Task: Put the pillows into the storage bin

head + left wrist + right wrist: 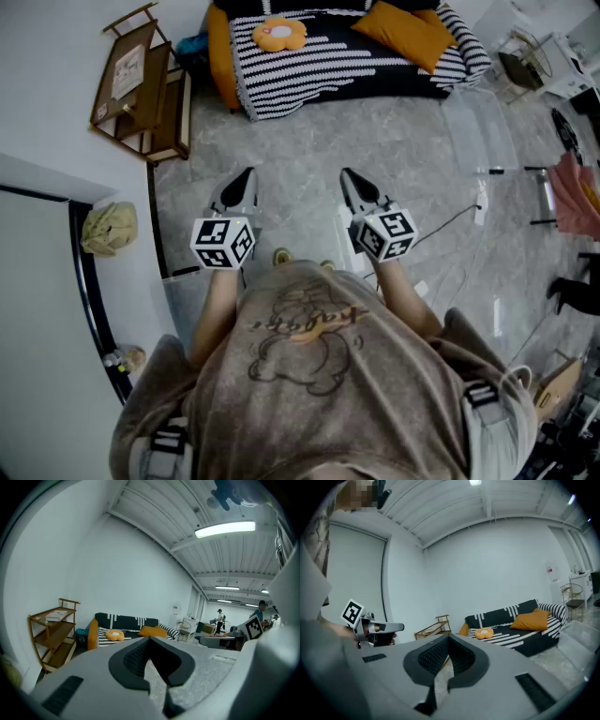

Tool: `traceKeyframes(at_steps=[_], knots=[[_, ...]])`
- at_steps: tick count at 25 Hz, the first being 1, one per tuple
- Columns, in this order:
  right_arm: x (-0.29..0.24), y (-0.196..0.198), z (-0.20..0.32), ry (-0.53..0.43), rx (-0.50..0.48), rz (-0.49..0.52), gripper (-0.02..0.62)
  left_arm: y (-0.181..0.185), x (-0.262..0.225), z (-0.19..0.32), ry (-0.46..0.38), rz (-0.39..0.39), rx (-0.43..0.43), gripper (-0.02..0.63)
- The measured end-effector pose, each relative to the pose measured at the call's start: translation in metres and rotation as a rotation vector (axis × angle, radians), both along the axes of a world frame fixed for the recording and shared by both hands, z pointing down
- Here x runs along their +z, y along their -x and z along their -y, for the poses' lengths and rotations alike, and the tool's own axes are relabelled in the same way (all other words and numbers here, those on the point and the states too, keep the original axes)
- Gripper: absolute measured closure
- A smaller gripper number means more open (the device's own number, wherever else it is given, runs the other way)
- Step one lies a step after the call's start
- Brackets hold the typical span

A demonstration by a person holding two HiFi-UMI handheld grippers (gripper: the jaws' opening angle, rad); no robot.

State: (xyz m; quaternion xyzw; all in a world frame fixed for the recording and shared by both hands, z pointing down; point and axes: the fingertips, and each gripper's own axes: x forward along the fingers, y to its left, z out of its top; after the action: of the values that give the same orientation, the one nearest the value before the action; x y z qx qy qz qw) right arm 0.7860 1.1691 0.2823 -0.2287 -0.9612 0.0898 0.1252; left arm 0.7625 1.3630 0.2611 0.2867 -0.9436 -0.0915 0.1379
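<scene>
A sofa (356,61) with a black-and-white striped cover stands across the floor ahead of me. On it lie an orange flower-shaped pillow (279,34) and a square orange pillow (405,33). A clear plastic storage bin (478,127) sits on the floor to the sofa's right. My left gripper (248,172) and right gripper (345,173) are held side by side in front of my chest, both shut and empty, well short of the sofa. The flower pillow (114,634) and the orange pillow (152,631) show in the left gripper view beyond the left gripper (149,641). In the right gripper view the flower pillow (483,633) and the orange pillow (530,619) lie past the right gripper (449,639).
A wooden shelf unit (141,84) stands by the wall left of the sofa. A rack with a pink garment (574,192) is at the right, and a cable (450,223) runs over the grey marble floor. A beige bundle (108,228) hangs at the left wall.
</scene>
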Motion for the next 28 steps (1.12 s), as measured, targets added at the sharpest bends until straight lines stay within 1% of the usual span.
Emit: traceKeyframes(at_steps=[3, 8, 11, 17, 22, 25, 28], knots=[[0.001, 0.007, -0.01, -0.008, -0.003, 0.011, 0.594, 0.003, 0.001, -0.008, -0.005, 0.003, 0.0, 0.604], [0.003, 0.018, -0.023, 0.041, 0.01, 0.01, 0.595, 0.013, 0.002, -0.02, -0.004, 0.01, 0.009, 0.604], [0.006, 0.024, -0.032, 0.044, 0.026, 0.006, 0.594, 0.022, 0.002, -0.029, -0.011, 0.01, 0.021, 0.604], [0.013, 0.056, -0.044, 0.071, 0.053, 0.006, 0.595, 0.06, 0.007, -0.036, -0.014, 0.015, 0.061, 0.604], [0.023, 0.107, -0.041, 0.074, 0.067, -0.007, 0.594, 0.108, 0.014, -0.033, -0.012, 0.004, 0.073, 0.604], [0.031, 0.153, -0.039, 0.076, 0.066, -0.013, 0.594, 0.152, 0.02, -0.033, -0.011, 0.0, 0.07, 0.604], [0.032, 0.206, -0.039, 0.074, 0.046, -0.013, 0.594, 0.204, 0.02, -0.031, -0.011, 0.0, 0.059, 0.604]])
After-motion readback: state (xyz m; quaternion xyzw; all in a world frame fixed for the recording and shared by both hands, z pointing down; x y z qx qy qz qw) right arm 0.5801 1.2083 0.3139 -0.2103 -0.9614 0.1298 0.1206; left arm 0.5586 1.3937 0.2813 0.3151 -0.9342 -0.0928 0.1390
